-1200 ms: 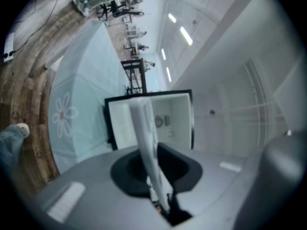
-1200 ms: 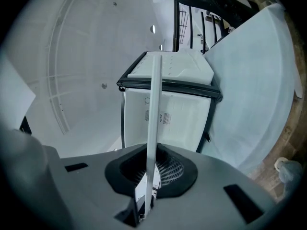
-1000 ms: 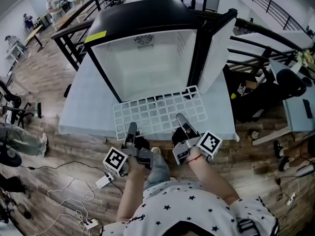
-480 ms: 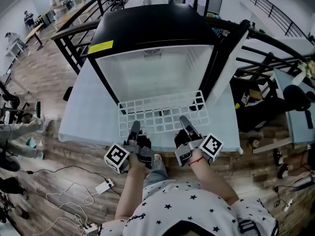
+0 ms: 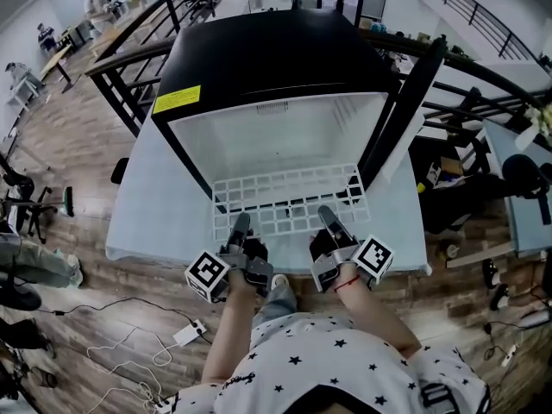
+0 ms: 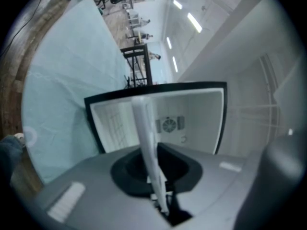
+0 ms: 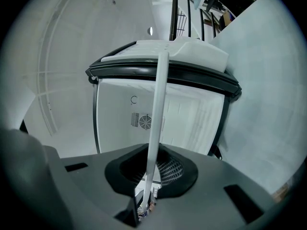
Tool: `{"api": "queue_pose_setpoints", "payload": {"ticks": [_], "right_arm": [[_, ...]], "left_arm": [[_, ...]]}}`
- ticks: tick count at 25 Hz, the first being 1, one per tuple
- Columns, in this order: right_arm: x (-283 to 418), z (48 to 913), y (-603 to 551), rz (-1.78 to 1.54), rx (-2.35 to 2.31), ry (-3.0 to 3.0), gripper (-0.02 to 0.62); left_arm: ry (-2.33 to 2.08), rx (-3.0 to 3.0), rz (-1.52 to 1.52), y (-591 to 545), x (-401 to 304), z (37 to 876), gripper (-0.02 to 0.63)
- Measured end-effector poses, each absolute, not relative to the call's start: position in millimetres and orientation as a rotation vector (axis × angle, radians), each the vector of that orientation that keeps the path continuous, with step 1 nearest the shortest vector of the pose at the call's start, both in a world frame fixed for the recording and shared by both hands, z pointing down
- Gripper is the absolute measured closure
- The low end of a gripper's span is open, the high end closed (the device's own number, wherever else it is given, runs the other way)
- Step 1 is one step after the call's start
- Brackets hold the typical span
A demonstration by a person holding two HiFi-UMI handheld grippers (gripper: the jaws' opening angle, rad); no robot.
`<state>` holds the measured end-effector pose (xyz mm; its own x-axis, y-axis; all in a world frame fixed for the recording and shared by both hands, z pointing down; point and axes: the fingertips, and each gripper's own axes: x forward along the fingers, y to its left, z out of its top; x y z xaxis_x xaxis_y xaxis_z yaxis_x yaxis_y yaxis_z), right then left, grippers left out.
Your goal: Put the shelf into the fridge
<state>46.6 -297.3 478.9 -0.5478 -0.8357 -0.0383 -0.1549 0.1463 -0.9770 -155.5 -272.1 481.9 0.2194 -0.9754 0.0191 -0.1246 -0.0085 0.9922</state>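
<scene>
The left gripper and right gripper are pinching the shelf's near edge, fingers closed on it, holding it level because its far edge is sitting at the open fridge's mouth.

place: open office-lab hall | signs: black railings, office chair, plank floor, loose cables

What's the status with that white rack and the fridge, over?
Left claw and right claw both clamped on shelf. Shelf far edge at open fridge mouth. Nothing seen blocking.
</scene>
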Motion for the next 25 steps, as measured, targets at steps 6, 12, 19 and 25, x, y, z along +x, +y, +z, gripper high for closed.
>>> {"api": "queue_pose_setpoints", "payload": {"ticks": [6,12,19,25], "right_arm": [[43.6,481.8,-304.3,-1.448,-0.958,1.799,0.554],[37.5,480.8,-309.8,-1.446,-0.955,1.794,0.554],[37.0,481.9,-310.6,-1.455,-0.963,1.788,0.554],[37.5,482.9,-322.1,-1.467,-0.964,1.771,0.554]], "left_arm": [[-1.117,1.383,-0.967,-282.1,-158.2,481.8,0.572],[-1.106,1.392,-0.961,-287.0,-163.9,482.9,0.572],[-1.103,1.386,-0.956,-288.4,-164.4,483.4,0.574],[-1.093,1.373,-0.966,-293.0,-162.9,485.1,0.574]]}}
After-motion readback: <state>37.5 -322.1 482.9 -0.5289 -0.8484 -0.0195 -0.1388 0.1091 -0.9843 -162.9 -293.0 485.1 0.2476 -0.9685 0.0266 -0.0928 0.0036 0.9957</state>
